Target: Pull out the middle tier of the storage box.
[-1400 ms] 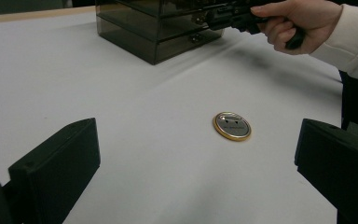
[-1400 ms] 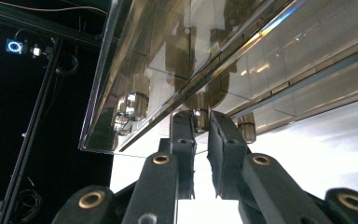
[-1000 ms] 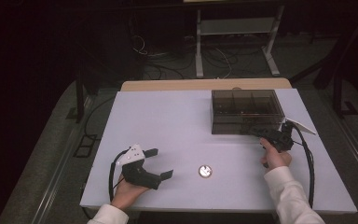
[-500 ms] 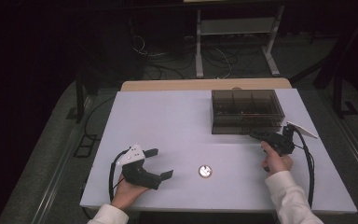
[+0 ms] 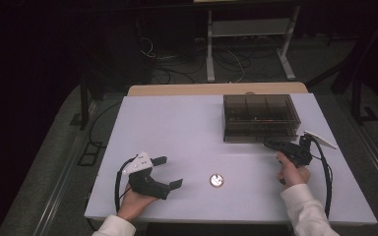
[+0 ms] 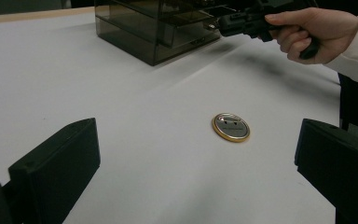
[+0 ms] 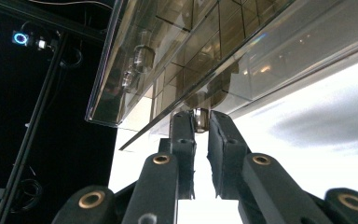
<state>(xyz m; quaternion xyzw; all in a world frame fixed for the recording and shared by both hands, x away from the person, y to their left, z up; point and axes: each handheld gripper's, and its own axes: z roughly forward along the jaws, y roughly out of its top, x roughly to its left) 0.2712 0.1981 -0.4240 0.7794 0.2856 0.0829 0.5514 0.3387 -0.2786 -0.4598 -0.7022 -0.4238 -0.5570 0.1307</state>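
A smoky see-through drawer box (image 5: 261,118) stands at the table's back right. My right gripper (image 5: 269,143) reaches its front face near the right corner. In the right gripper view the jaws (image 7: 200,122) are shut on a small round drawer knob (image 7: 200,116) under the box (image 7: 191,46). A round badge (image 5: 217,180) with a gold rim lies flat on the white table (image 5: 177,123). To its left rests my left gripper (image 5: 171,171), jaws wide open and pointed at the badge (image 6: 230,127) with nothing between them. In the left gripper view the right gripper (image 6: 221,22) shows beside the box (image 6: 154,28).
A black cable loops from each gripper across the table. Past the table's far edge is a dark floor with cables and a white metal stand (image 5: 248,34). Bare table lies left of the box and around the badge.
My right gripper has edged slightly left along the box's front. The left gripper and the badge have stayed put.
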